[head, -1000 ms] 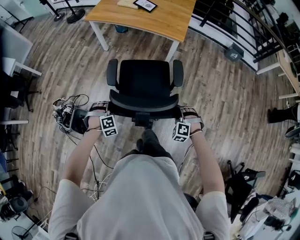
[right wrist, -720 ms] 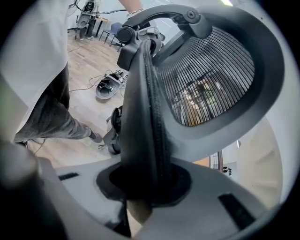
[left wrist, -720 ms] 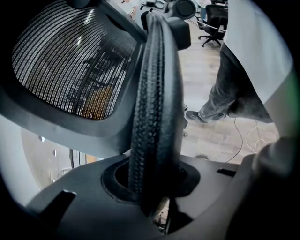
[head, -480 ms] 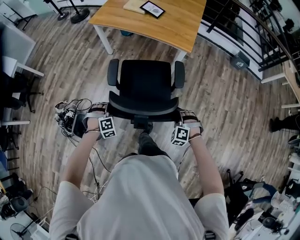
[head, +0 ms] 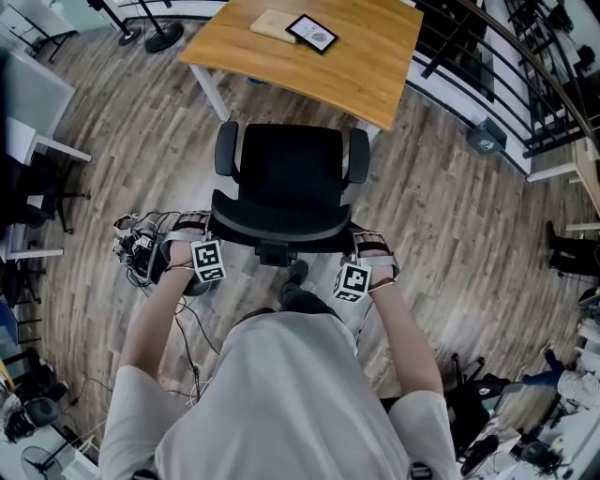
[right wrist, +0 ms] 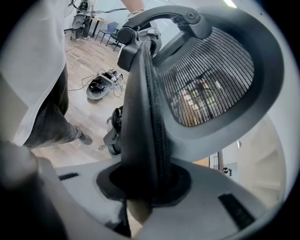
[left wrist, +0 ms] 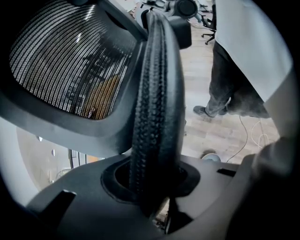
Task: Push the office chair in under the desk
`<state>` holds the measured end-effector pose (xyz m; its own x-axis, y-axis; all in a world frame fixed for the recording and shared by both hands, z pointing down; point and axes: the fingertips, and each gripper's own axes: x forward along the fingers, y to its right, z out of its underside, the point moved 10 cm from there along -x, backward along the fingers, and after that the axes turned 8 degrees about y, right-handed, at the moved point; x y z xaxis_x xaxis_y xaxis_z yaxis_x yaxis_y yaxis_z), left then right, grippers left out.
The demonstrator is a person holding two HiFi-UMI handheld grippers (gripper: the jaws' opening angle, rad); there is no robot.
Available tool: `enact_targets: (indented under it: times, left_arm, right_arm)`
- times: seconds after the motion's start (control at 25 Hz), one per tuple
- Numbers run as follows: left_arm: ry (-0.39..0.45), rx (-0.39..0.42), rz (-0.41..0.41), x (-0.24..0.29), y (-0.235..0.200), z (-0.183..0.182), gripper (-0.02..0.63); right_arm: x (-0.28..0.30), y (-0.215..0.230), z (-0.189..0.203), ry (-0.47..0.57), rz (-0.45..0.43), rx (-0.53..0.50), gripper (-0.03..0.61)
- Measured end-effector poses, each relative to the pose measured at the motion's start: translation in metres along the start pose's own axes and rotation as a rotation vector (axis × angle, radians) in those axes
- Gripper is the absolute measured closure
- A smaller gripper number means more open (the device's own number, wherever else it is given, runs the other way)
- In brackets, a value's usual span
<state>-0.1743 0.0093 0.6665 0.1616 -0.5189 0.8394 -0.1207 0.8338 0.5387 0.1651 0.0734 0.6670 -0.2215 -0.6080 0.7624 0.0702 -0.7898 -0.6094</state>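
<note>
The black office chair point(head: 286, 173) stands on the wood floor, its seat facing the wooden desk point(head: 356, 70) and its front close to the desk's near edge. My left gripper point(head: 212, 236) is at the left end of the backrest top, my right gripper point(head: 352, 251) at the right end. In the left gripper view the ribbed backrest rim point(left wrist: 157, 93) runs down between the jaws of the left gripper point(left wrist: 154, 185), which is shut on it. The right gripper point(right wrist: 143, 190) is shut on the same rim point(right wrist: 145, 108). The person's foot point(head: 296, 273) is just behind the chair.
A tangle of cables and a small device point(head: 139, 248) lies on the floor left of the chair. A framed tablet point(head: 312, 33) and a flat board point(head: 272, 23) lie on the desk. A black railing point(head: 487, 47) runs along the right. White furniture point(head: 33, 103) stands at the left.
The chair, both grippers and the person have moved forward toward the desk. The desk now reaches further into view, and the chair's front is closer to its edge.
</note>
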Motion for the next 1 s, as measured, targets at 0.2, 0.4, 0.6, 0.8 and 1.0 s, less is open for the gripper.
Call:
enact_targets:
  times: [0.2, 0.4, 0.6, 0.8, 1.0]
  left_arm:
    - [0.003, 0.008, -0.005, 0.014, -0.026, 0.010, 0.522]
    - [0.007, 0.012, 0.004, 0.025, -0.044, 0.021, 0.522]
    - [0.013, 0.021, 0.010, 0.034, -0.062, 0.033, 0.522]
    - [0.036, 0.049, 0.012, 0.048, -0.093, 0.049, 0.522]
    - [0.057, 0.077, 0.016, 0.069, -0.124, 0.071, 0.522]
  right_arm:
    - [0.017, 0.021, -0.003, -0.001, 0.014, 0.005, 0.506]
    - [0.031, 0.036, -0.008, -0.007, 0.010, 0.011, 0.506]
    - [0.044, 0.051, -0.015, -0.012, 0.009, 0.023, 0.506]
    - [0.059, 0.072, -0.025, -0.031, 0.022, 0.041, 0.506]
    - [0.082, 0.093, -0.040, -0.054, 0.022, 0.070, 0.506]
